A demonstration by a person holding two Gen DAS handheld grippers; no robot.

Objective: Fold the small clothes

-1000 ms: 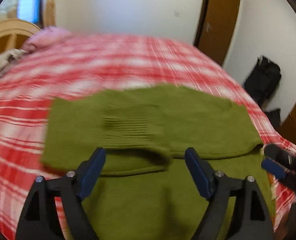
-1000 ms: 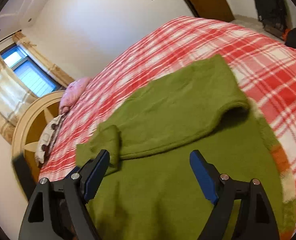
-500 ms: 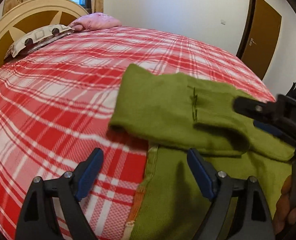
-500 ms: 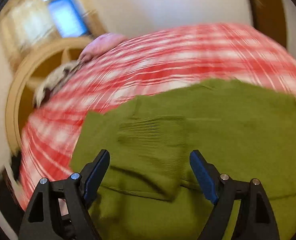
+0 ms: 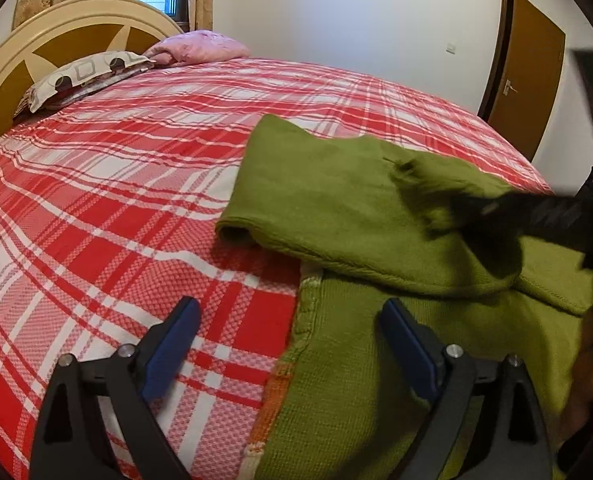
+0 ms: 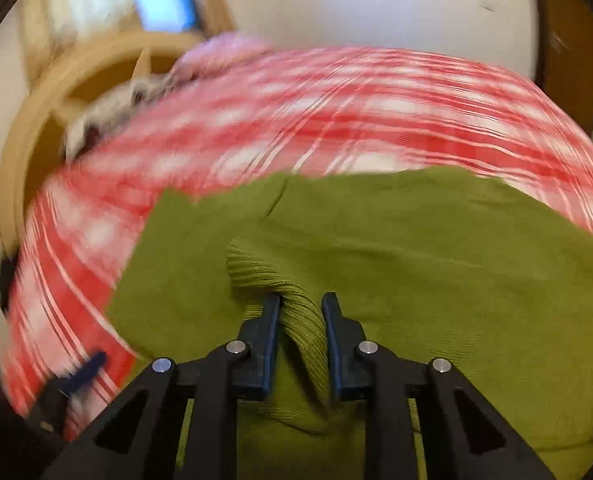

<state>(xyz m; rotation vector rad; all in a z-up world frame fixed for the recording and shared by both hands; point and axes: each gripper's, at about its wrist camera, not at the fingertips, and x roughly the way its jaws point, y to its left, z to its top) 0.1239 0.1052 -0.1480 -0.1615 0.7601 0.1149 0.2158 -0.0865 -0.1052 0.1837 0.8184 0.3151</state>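
We see the right gripper point(image 6: 301, 312) with its jaws drawn nearly together, pinching a ribbed fold of the green sweater point(image 6: 436, 264) between the blue pads point(image 6: 271, 340); the knit bunches up in the narrow gap. In the left wrist view the same gripper point(image 5: 492, 210) reaches in from the right edge, blurred, with green cloth lifted at its tip.

The left gripper point(image 5: 292, 330) has its jaws spread wide and holds nothing. It hovers low over the sweater's point(image 5: 336, 200) left edge, one pad above the red plaid bedspread point(image 5: 116, 184), the other above the green knit; we cannot tell whether either touches the fabric.

The sweater lies on the bed, its upper part folded over the lower. A wooden headboard point(image 5: 56, 40) and pillows point(image 5: 88, 76) sit at the far end, a brown door point(image 5: 532, 80) to the right.
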